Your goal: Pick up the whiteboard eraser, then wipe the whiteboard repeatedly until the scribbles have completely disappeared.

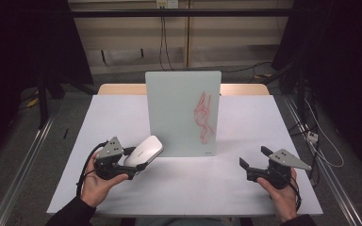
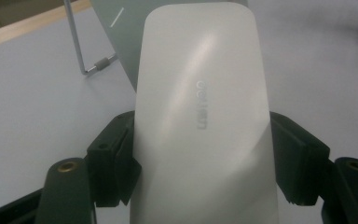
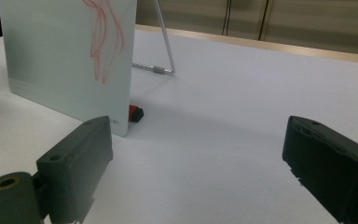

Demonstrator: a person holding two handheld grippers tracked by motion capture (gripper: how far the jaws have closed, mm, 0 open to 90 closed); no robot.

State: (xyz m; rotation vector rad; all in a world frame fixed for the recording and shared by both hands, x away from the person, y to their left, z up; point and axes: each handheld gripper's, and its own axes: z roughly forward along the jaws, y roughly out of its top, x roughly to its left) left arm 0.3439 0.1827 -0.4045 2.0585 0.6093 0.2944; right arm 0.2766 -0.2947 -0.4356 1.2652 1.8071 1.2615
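Observation:
A white, rounded board eraser (image 1: pixel 143 150) with faint grey lettering (image 2: pixel 200 105) is clamped by its sides in my left gripper (image 1: pixel 139 162), which is shut on it just left of the board's lower edge. A pale whiteboard (image 1: pixel 183 113) stands upright mid-table with red scribbles (image 1: pixel 203 117) on its right half. The eraser's far end points at the board (image 2: pixel 121 28). My right gripper (image 1: pixel 254 157) rests low at the front right, open, with bare table between its jaws (image 3: pixel 200 158). It faces the board's right edge (image 3: pixel 74 51).
The white tabletop (image 1: pixel 122 117) spreads around the board. A wire stand leg (image 3: pixel 165 42) props the board from behind, and a small red and black thing (image 3: pixel 135 112) lies at its lower corner. Cables (image 1: pixel 320 146) trail along the floor at the right.

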